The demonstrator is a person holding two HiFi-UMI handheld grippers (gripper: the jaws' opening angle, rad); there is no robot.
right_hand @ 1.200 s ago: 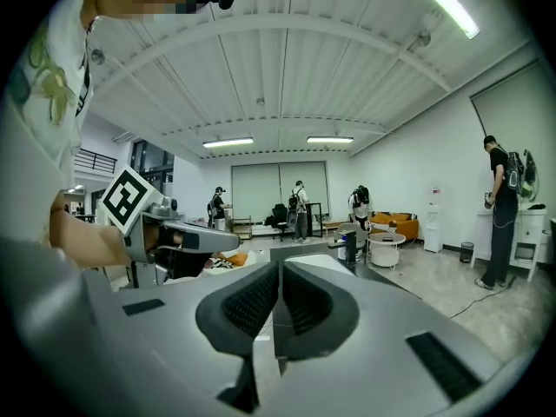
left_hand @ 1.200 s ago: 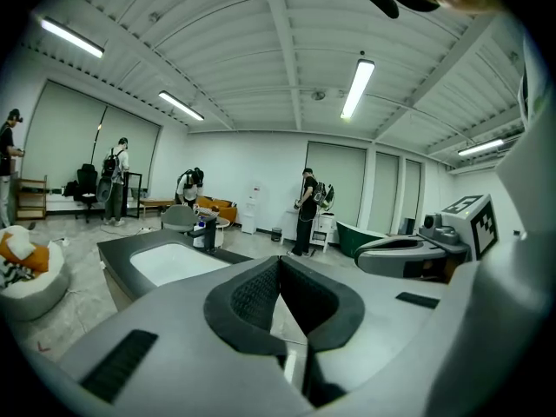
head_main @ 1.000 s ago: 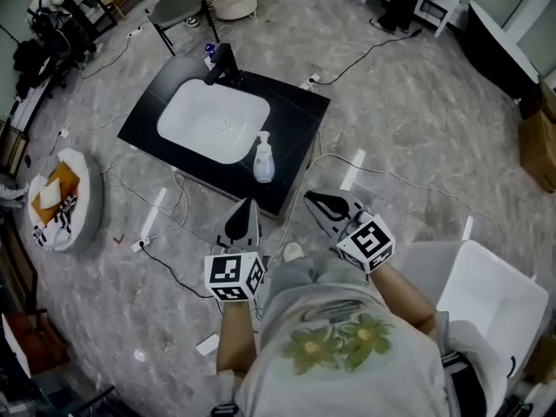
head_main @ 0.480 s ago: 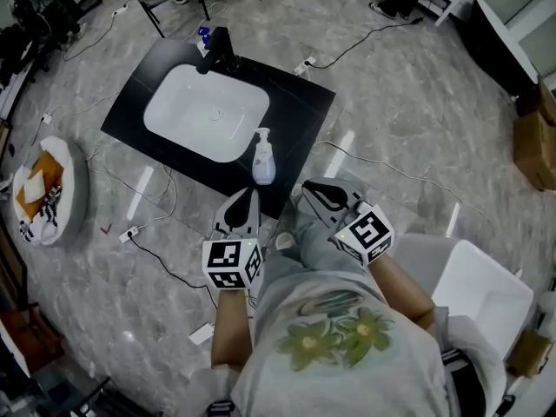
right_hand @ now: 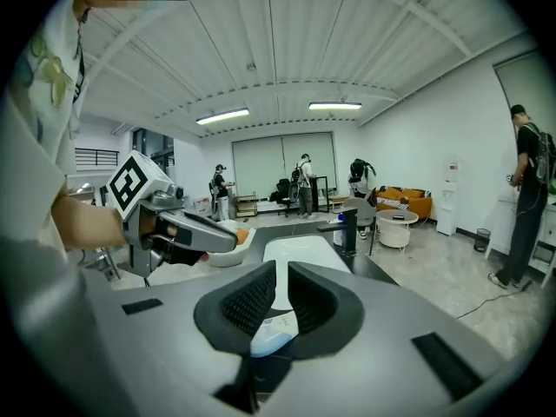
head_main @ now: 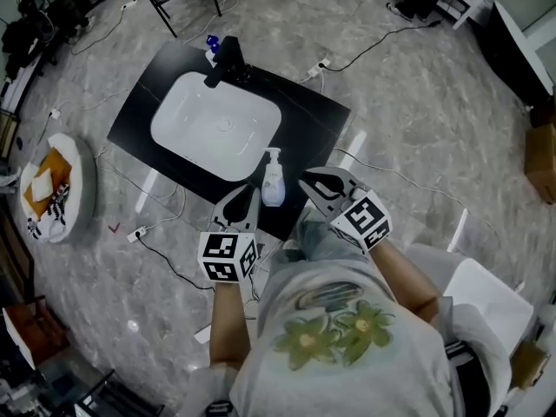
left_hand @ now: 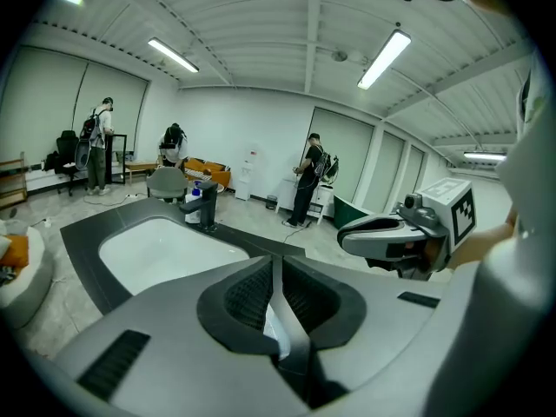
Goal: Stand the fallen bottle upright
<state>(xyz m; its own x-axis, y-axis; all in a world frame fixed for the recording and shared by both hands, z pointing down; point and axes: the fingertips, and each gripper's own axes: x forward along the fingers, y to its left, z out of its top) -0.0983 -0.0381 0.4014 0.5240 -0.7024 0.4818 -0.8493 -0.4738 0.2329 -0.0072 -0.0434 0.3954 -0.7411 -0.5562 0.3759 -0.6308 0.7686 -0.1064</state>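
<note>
Bottle: pale-blue clear plastic pump bottle [head_main: 273,183], upright at the front edge of the black sink countertop [head_main: 304,115], just outside the white basin [head_main: 217,129].
Left gripper [head_main: 250,198]: jaws pressed together, empty.
Right gripper [head_main: 306,182]: jaws a slit apart, empty.

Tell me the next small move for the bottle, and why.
Probably open the right gripper wide. The bottle is on the counter's near edge, just ahead of both grippers. The left gripper is shut, and the right fingers stand barely a slit apart, which looks too narrow to take the bottle's body.
</note>
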